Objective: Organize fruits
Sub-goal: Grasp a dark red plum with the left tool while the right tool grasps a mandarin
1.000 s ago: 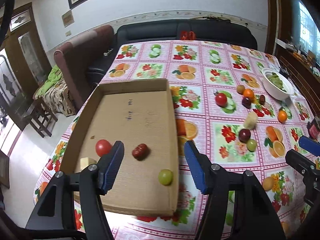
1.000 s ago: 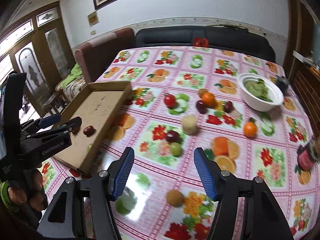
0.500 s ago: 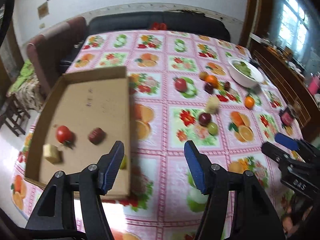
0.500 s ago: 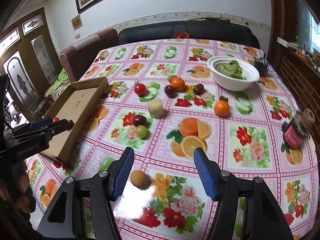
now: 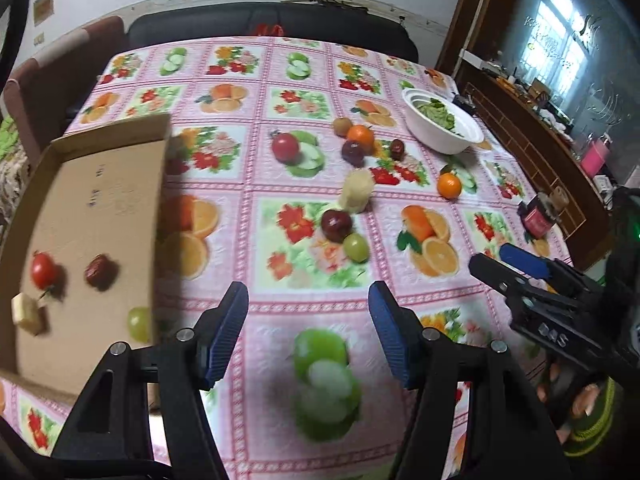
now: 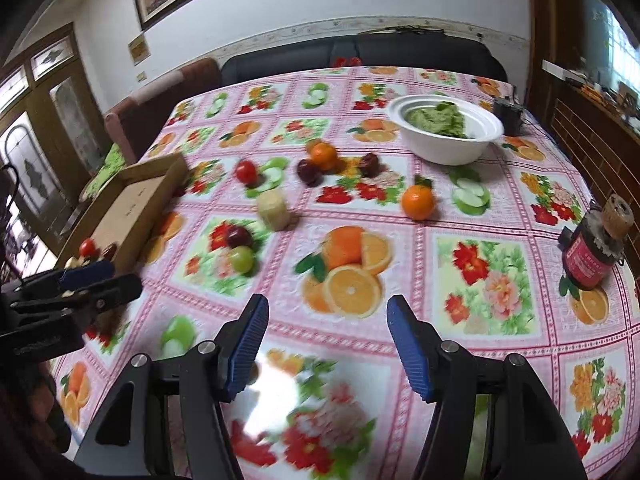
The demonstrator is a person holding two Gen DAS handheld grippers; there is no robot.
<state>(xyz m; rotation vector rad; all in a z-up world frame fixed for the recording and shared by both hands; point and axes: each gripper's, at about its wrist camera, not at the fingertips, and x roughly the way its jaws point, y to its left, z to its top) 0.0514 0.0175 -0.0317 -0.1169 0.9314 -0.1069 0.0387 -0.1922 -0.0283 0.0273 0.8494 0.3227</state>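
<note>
Both hand-held grippers empty, jaws wide: the left hand-held gripper (image 5: 308, 336) is nearer the plum (image 5: 336, 225) and green grape (image 5: 356, 246), which touch on the table (image 5: 256, 184) straight ahead and far of it, box (image 5: 92, 216) to its left; the right hand-held gripper (image 6: 326, 338) has them far-left.

A glossy, wipe-clean tablecloth (image 6: 400, 344) with a faintly embossed weave is catching a white glare at the lower centre of the right wrist view, while the matt brown cardboard tray (image 5: 104, 200) at the left of the left wrist view is showing a dull, papery face. The white bowl (image 6: 444, 136) at the upper right is looking smooth and slightly shiny, the orange (image 6: 418, 202) below it is showing a smooth sheen, and the grippers' blue pads (image 5: 228, 332) are looking ribbed and rubbery on matt black plastic arms with small metal screws.
</note>
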